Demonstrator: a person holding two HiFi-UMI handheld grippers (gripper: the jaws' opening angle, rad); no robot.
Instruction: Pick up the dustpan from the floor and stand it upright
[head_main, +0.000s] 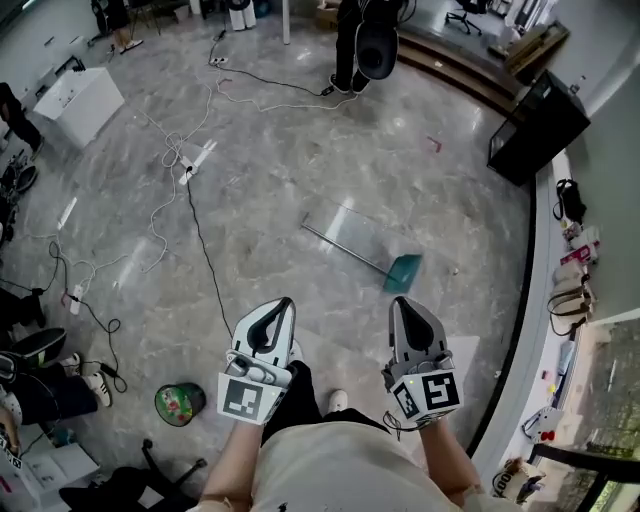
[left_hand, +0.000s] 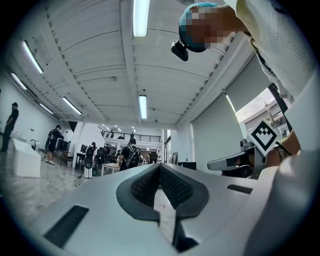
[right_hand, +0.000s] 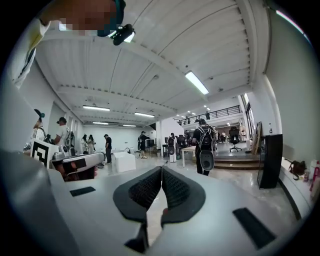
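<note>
A teal dustpan (head_main: 404, 271) with a long thin metal handle (head_main: 343, 251) lies flat on the grey stone floor ahead of me. Both grippers are held near my waist, well short of it. My left gripper (head_main: 286, 303) points forward with its jaws together and nothing between them; in its own view the tips (left_hand: 160, 167) meet. My right gripper (head_main: 396, 303) is likewise shut and empty, its tips (right_hand: 162, 169) touching. The dustpan does not show in either gripper view.
Cables (head_main: 190, 215) and a power strip (head_main: 196, 158) trail across the floor on the left. A green round object (head_main: 179, 403) lies by my left foot. A black cabinet (head_main: 537, 127) and a cluttered counter (head_main: 570, 290) line the right. A person (head_main: 362, 45) stands far ahead.
</note>
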